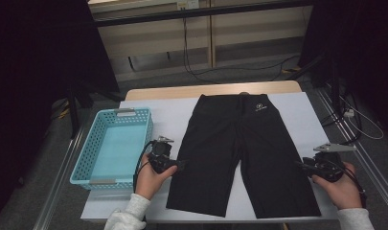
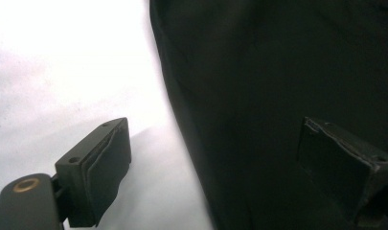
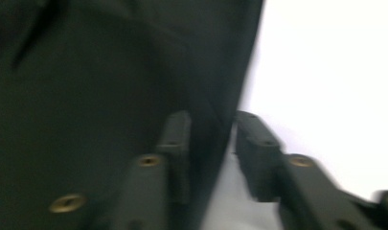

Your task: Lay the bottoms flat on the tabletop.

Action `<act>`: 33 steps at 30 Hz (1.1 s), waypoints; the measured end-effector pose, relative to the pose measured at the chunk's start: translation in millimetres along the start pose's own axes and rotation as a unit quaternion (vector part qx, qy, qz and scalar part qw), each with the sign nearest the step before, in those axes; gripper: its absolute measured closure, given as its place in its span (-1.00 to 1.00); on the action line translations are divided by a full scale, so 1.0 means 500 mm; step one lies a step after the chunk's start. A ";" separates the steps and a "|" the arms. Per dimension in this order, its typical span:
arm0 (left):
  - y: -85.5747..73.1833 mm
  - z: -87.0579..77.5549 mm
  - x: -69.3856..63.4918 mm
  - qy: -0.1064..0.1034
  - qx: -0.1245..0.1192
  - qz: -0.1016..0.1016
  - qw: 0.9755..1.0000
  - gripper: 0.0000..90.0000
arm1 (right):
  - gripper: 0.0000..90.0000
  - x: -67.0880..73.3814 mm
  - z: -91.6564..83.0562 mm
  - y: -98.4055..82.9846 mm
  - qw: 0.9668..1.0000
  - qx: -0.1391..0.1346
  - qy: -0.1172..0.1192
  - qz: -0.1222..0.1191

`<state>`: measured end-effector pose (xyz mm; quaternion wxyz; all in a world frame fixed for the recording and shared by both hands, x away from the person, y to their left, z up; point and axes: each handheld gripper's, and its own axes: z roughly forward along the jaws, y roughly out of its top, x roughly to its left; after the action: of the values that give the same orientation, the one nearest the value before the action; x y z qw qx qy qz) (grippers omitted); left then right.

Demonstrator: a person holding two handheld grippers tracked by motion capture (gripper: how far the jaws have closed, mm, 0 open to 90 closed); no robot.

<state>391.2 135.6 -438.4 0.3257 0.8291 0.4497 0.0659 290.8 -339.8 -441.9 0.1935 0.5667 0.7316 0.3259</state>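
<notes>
Black shorts [image 1: 242,153] lie flat across the middle of the white-covered tabletop [image 1: 170,117], leaving bare strips along both outer leg edges. The left gripper [image 1: 178,165] works the narrow lane between the shorts and a light blue basket [image 1: 112,146], which blocks the way farther left. The right gripper [image 1: 301,166] has open cover beside it, out to the tabletop's right edge.

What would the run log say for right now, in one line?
shorts: flat on table | left gripper: open, at left leg edge | right gripper: open, straddling right leg edge | basket: empty
</notes>
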 end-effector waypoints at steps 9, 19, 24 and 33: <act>-0.007 -0.004 -0.006 0.002 0.007 0.008 1.000 -0.76 | -0.27 0.043 0.010 0.032 0.999 -0.043 0.028 -0.012; -0.009 -0.007 -0.009 -0.004 0.000 0.005 1.000 -0.78 | -0.54 0.071 0.014 0.044 0.997 -0.067 0.041 -0.022; -0.008 -0.008 -0.011 -0.001 -0.002 0.009 1.000 -0.78 | -0.58 0.074 0.016 0.045 0.997 -0.067 0.046 -0.020; -0.012 -0.012 -0.011 -0.002 -0.005 0.005 1.000 -0.79 | -0.59 0.086 0.017 0.051 0.995 -0.073 0.056 -0.025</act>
<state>381.5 136.5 -436.4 0.3303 0.8298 0.4446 0.0680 302.2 -292.8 -426.6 0.2016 0.5135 0.7292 0.4049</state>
